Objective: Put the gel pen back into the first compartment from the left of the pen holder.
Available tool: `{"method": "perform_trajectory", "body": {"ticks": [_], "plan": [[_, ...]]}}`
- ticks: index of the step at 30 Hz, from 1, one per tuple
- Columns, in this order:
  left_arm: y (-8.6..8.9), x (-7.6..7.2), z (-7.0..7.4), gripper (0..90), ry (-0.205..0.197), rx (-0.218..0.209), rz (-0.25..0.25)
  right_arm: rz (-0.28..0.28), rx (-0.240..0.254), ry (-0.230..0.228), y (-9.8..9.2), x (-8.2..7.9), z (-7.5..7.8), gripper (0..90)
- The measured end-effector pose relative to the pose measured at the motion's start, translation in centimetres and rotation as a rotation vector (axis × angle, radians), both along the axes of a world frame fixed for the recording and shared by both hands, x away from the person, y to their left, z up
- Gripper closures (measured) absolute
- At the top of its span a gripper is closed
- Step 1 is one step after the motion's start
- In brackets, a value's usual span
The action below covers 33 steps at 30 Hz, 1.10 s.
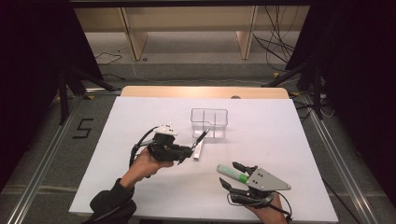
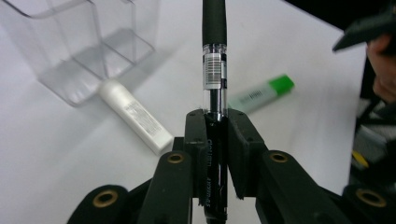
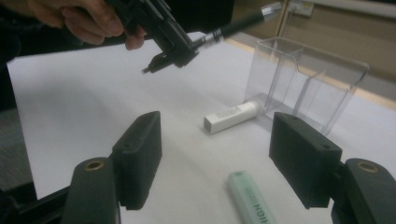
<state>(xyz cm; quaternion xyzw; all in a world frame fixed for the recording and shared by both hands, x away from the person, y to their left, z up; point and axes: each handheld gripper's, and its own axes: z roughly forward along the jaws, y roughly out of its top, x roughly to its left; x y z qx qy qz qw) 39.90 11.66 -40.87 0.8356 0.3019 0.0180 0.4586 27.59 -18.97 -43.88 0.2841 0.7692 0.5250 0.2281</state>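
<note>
Jaws of the left gripper point(image 2: 215, 140) are clenched on a black pen point(image 2: 214, 70), pinching it near its lower end so the long axis runs straight out ahead of them, rubber grip section farthest away. In the high view the pen point(image 1: 201, 138) is held above the desk, slanting toward one o'clock with its far tip at the near wall of the clear organizer point(image 1: 209, 122). That makes the left hand the nearer one by far to the organizer, which lies at about one o'clock from its jaws. A white tube point(image 1: 198, 150) lies on the desk point(image 1: 280, 140) just below the pen. At five o'clock, well apart, the right gripper point(image 1: 232, 173) has its jaws released and wide, with the green highlighter point(image 3: 250, 196) lying loose on the desk between them.
</note>
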Motion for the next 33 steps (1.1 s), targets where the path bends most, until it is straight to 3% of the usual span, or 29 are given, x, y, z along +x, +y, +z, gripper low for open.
{"method": "perform_trajectory", "body": {"ticks": [3, 6, 10, 19, 33], "plan": [[0.5, 0.3, 0.0, 78.9, -0.024, -0.058, 0.074, -0.023, 0.03, 0.04, -0.5, 0.3, -0.2, 33.4], [1.0, 0.6, -0.2, 78.9, -0.035, -0.127, 0.158, -0.035, 0.029, 0.049, -0.5, 0.4, -0.5, 32.7], [1.1, 1.0, -0.4, 78.9, -0.047, -0.182, 0.231, -0.039, 0.031, 0.059, -0.5, 0.3, -0.7, 31.3], [0.2, 2.2, 0.2, 78.9, -0.06, -0.234, 0.273, -0.059, 0.079, 0.101, -1.1, 0.3, -0.8, 29.2], [-1.7, 6.1, 1.6, 78.9, -0.093, -0.272, 0.346, -0.06, 0.078, 0.109, -1.3, -0.1, -0.9, 25.5]]}}
